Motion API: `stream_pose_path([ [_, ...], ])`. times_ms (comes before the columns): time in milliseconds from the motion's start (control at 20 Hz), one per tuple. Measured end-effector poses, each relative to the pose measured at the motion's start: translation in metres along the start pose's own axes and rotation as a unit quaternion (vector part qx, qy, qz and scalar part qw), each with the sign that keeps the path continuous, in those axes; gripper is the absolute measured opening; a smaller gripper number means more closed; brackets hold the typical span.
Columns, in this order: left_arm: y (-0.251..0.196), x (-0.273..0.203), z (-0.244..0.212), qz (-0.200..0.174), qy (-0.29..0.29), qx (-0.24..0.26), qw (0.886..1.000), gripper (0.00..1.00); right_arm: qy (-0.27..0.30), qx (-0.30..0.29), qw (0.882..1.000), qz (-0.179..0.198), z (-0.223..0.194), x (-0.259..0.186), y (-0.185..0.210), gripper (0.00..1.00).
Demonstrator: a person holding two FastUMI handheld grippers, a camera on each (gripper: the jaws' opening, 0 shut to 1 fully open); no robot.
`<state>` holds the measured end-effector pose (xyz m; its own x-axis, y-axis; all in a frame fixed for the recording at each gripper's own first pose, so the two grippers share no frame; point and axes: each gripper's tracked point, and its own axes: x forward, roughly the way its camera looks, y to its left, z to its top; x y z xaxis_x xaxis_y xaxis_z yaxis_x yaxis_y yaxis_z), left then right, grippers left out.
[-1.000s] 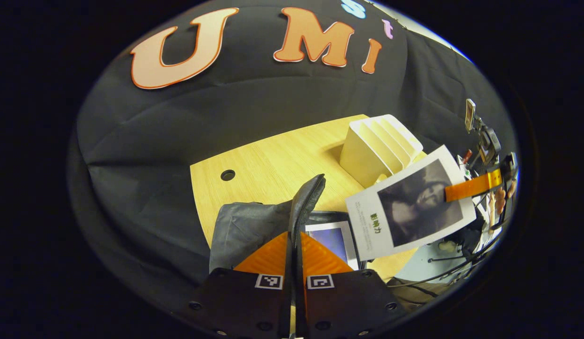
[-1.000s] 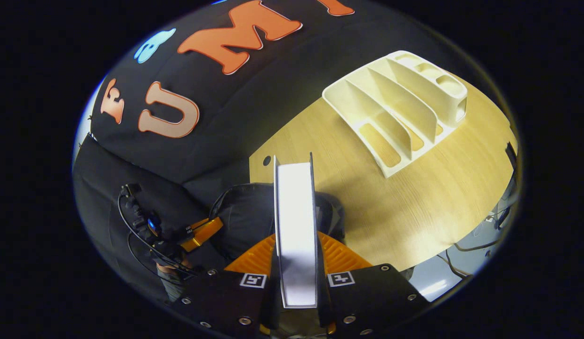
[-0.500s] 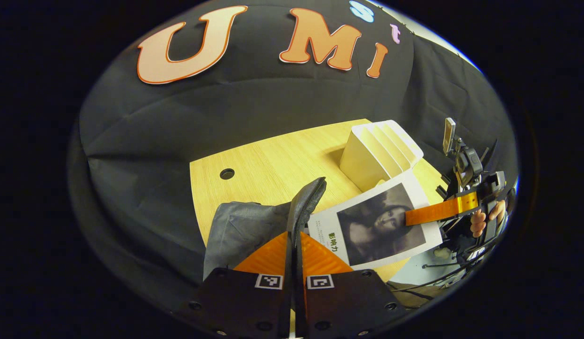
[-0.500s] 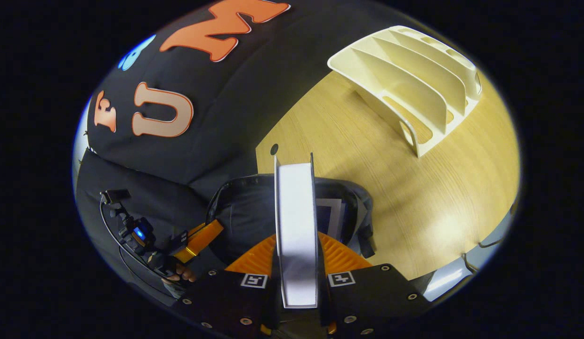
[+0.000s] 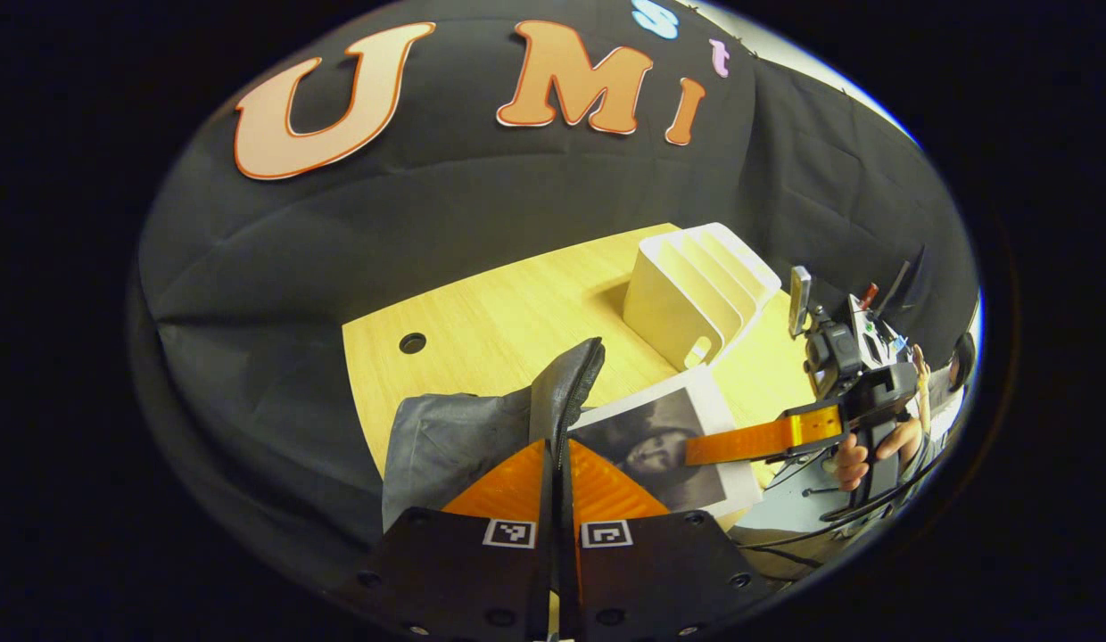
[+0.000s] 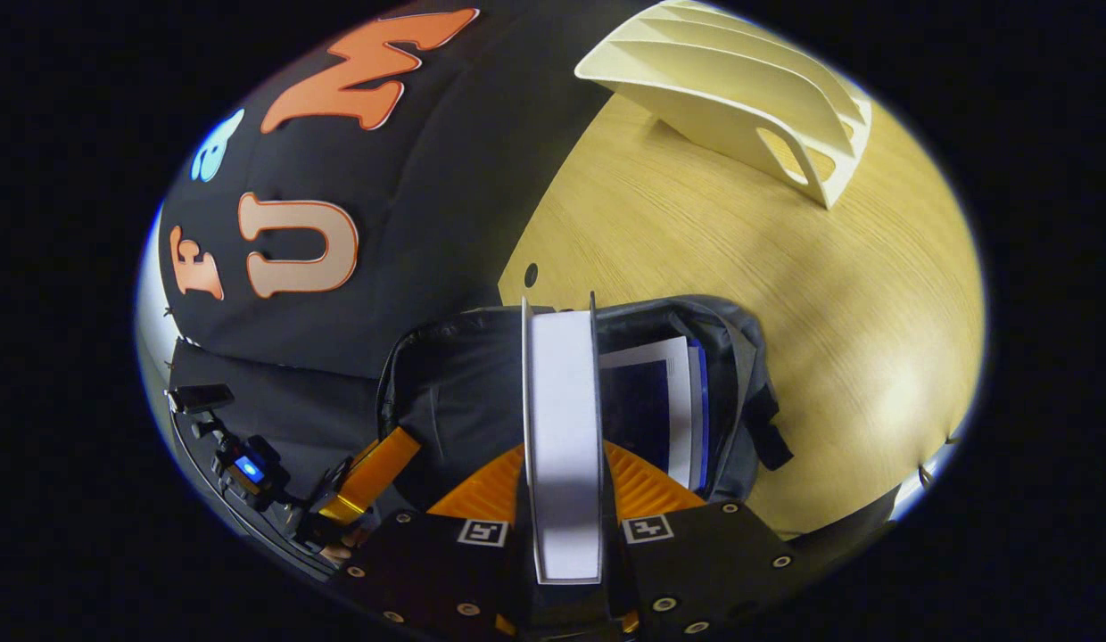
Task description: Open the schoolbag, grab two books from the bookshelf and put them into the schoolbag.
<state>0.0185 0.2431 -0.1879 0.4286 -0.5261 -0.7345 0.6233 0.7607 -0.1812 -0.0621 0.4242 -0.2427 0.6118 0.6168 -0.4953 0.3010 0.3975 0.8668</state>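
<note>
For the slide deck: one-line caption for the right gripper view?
Right gripper lowers second book into the open schoolbag, one book already inside.

The place was a recording booth rather than a home: black cloth [image 5: 482, 223] hung as a wall behind a pale wooden desk [image 5: 508, 312] with a cable hole [image 5: 412, 342]. Past the desk's edge in the left gripper view, loose cables [image 5: 838, 513] and a strip of pale floor [image 5: 785, 522] showed, as in a lab.
</note>
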Motion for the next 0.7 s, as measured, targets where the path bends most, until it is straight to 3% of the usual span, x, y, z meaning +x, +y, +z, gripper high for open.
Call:
stream_pose_path([
  [700, -0.046, 0.008, 0.002, -0.030, 0.013, 0.031, 0.999, 0.06, -0.076, 0.019, 0.994, 0.076, -0.002, 0.052, 0.001, 0.31],
])
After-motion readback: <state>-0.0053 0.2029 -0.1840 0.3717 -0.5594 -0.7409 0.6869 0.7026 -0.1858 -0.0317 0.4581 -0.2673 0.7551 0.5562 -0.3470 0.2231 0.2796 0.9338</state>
